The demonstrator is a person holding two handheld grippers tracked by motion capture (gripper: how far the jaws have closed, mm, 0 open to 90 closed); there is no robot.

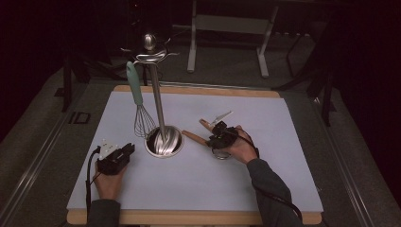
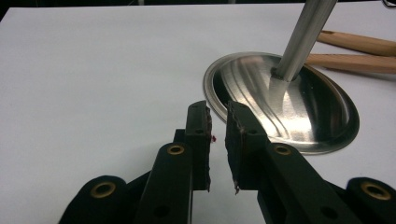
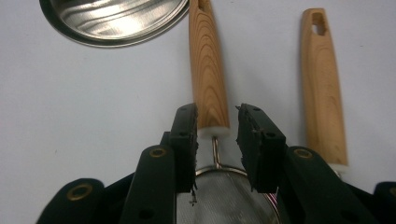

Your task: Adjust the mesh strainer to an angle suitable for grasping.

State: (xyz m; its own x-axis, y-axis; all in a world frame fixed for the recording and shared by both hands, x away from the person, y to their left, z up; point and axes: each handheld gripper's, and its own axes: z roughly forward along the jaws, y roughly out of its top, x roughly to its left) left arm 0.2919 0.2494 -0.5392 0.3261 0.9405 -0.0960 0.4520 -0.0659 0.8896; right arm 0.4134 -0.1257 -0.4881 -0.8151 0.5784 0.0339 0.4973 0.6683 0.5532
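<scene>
Right gripper view shows the right gripper [image 3: 217, 128], jaws apart, straddling the strainer's wooden handle [image 3: 208, 65]; I'd centre the handle's end between the pads, then clamp squarely before lifting.

White mat [image 1: 189, 189] covers wooden tabletop [image 1: 189, 218], bare wood strip at near & far edges. Steel stand w/ round dished base [image 1: 164, 142] sits left of mat centre, upright pole [image 1: 157, 99] topped by a knob [image 1: 150, 41] & hook ring. Whisk w/ pale green handle [image 1: 135, 82] hangs from ring, wires [image 1: 143, 122] just above base's left rim. Bg dark; grey table legs [image 1: 227, 42] on floor behind, well apart.
</scene>
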